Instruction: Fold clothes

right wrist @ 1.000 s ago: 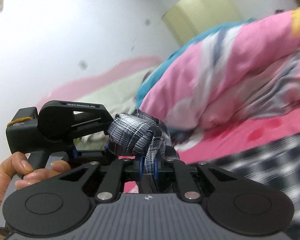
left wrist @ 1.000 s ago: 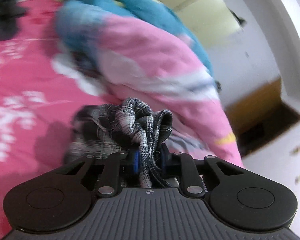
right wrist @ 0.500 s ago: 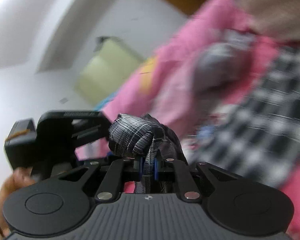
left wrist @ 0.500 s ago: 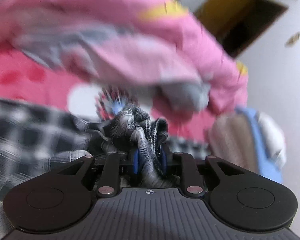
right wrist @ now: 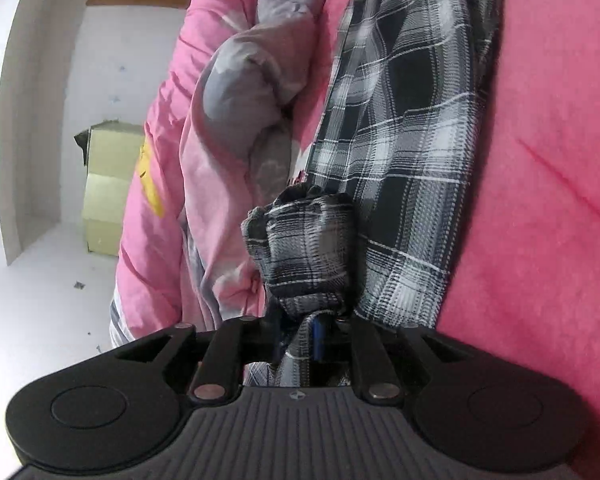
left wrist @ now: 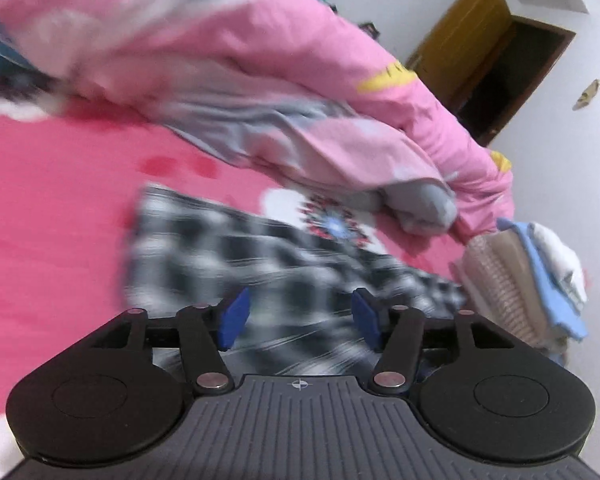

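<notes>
A black-and-white plaid garment (left wrist: 236,256) lies spread on the pink bed sheet (left wrist: 48,216), blurred by motion. My left gripper (left wrist: 298,318) is open just above its near edge, blue pads apart and nothing between them. My right gripper (right wrist: 300,336) is shut on a bunched corner of the same plaid garment (right wrist: 396,128), which stretches away from it across the pink sheet (right wrist: 540,184).
A rumpled pink and grey quilt (left wrist: 260,92) lies heaped along the far side of the bed and shows in the right wrist view (right wrist: 228,120). A stack of folded clothes (left wrist: 528,276) sits at the right. A wooden door (left wrist: 484,48) stands behind.
My left gripper has opened and let go of the plaid cloth it held. The garment now lies spread on the sheet. My right gripper has kept its hold and swung round.
</notes>
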